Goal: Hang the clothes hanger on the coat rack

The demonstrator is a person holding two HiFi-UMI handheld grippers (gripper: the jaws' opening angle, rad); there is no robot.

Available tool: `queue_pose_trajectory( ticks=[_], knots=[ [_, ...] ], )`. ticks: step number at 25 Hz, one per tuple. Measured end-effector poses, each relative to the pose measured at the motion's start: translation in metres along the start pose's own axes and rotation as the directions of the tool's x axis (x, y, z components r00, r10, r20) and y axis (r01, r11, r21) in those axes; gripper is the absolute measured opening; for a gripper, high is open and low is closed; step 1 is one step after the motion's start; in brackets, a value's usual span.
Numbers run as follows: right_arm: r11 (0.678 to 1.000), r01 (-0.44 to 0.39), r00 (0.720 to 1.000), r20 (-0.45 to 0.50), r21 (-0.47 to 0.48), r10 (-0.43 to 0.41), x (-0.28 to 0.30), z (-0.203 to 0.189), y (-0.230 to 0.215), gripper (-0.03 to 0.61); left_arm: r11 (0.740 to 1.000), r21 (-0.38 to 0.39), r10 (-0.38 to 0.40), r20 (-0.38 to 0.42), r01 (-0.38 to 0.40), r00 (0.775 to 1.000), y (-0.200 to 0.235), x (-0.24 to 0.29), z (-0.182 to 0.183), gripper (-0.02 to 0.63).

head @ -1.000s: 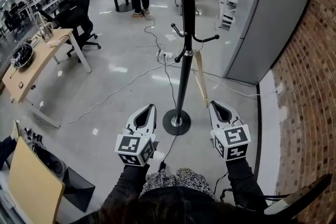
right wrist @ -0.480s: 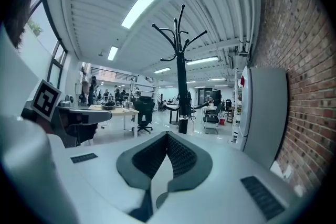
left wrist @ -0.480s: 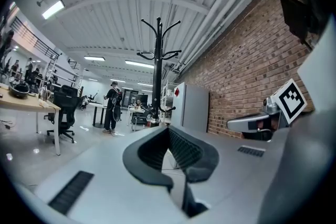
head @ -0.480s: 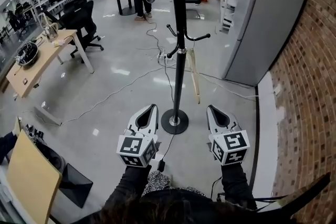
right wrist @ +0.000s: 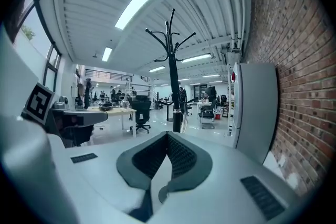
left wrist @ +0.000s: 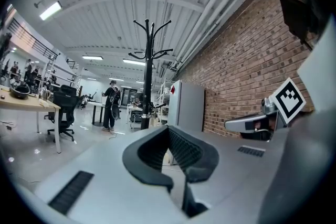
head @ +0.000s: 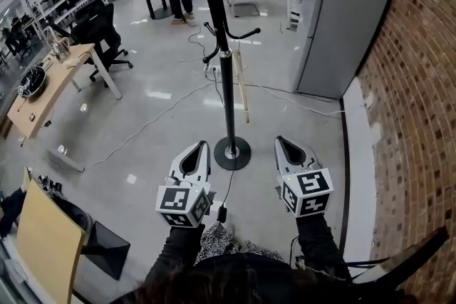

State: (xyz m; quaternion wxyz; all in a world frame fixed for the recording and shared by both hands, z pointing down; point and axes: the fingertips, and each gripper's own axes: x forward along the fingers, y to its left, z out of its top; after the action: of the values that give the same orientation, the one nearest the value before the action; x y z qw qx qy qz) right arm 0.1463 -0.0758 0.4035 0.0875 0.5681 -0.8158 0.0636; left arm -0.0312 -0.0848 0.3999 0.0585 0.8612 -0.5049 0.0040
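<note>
Beside rack (head: pixel 225 96) hover left claw (head: pixel 202 146), right claw (head: pixel 280 142) (closed).

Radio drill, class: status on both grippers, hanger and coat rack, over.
Left gripper and right gripper shut, empty. Pale wooden hanger seemingly on coat rack lower hook. Cable on floor near base.

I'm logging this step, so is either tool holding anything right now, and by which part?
Nothing is held. The left tool and the right tool both have jaws shut together with nothing between them, short of the coat rack.
</note>
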Motion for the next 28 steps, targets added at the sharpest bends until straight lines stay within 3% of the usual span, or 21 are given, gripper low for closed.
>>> queue_pose_trajectory(
  ticks=[28],
  knots=[
    [1.0,0.02,0.998,-0.064,-0.007,-0.021,-0.035,-0.016,0.0,0.009,0.999,0.008,-0.033,0.01,0.033,0.999,-0.038,-0.019,-0.002,0.008]
  ],
)
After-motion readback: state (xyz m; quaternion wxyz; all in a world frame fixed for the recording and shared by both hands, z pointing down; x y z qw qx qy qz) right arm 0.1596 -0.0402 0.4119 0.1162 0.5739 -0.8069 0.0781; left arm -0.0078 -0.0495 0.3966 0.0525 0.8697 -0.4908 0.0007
